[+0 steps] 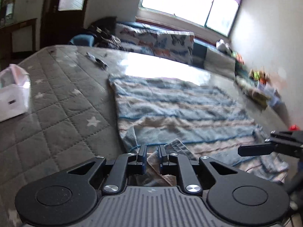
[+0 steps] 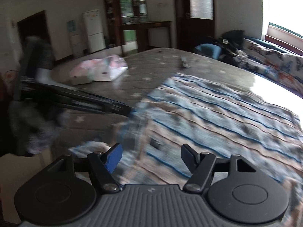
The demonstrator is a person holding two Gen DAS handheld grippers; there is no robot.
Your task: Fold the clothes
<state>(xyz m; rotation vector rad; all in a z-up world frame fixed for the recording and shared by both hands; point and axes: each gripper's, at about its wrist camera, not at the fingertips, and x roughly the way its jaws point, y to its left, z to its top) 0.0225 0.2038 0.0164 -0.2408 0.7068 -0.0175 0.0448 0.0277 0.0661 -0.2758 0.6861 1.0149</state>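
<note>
A blue, white and pinkish striped cloth lies spread flat on a grey quilted mattress with white stars. My left gripper is shut on the cloth's near corner, and a bunch of fabric shows between its fingers. In the right wrist view the same striped cloth fills the middle and right. My right gripper hangs open just above the cloth's near edge, nothing between its blue pads. The left gripper reaches in from the left, blurred, to the cloth's corner. The right gripper's finger shows at the far right.
A white bag with pale clothes sits on the mattress's left part. Small dark items lie farther back. A butterfly-print bedding pile and a bright window stand beyond. Colourful clutter lines the right wall. A person's grey sleeve shows at left.
</note>
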